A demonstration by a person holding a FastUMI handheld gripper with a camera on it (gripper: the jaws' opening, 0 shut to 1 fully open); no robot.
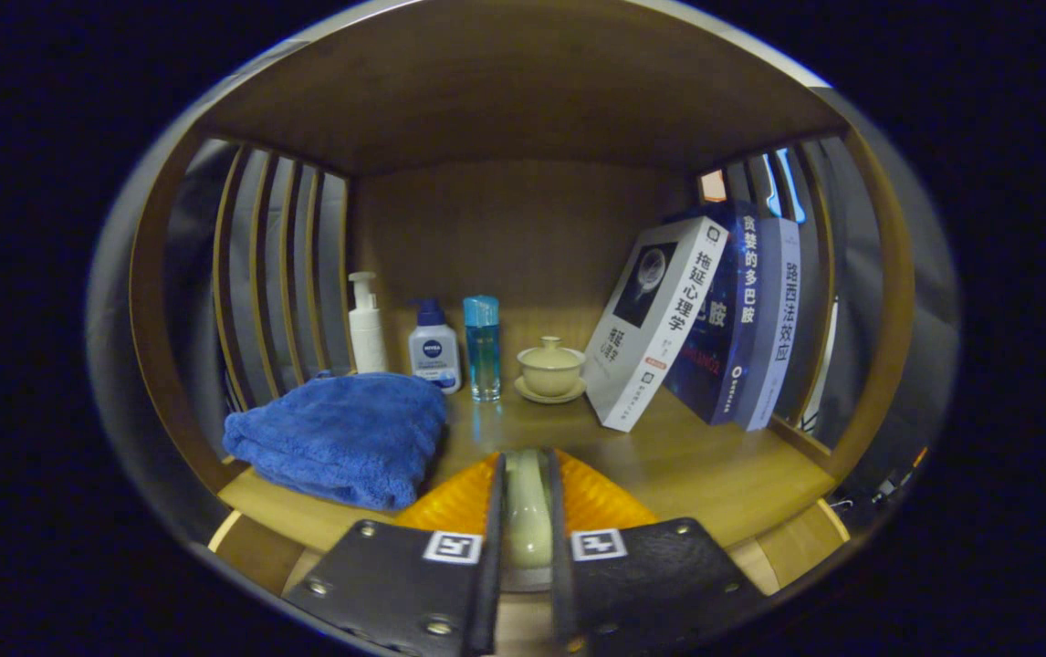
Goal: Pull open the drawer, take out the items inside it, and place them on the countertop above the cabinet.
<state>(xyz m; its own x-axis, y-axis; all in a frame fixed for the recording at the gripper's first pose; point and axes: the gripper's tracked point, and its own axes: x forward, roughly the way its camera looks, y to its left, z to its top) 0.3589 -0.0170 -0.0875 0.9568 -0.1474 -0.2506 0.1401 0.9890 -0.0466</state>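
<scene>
My gripper (524,474) is shut on an orange ribbed item (596,502) by its pale cream part (528,511), which sits pinched between the two fingers. The orange body fans out to both sides of the fingers, just above the front of the wooden countertop (715,474). Whether the item rests on the wood or hangs just over it, I cannot tell. The drawer lies out of sight below.
A folded blue towel (340,438) lies left of the fingers. Behind it stand a white pump bottle (366,328), a white-and-blue bottle (434,351) and a blue bottle (483,347). A lidded cream cup on a saucer (550,370) sits centre-back. Three books (696,319) lean right. Slatted side walls (277,283).
</scene>
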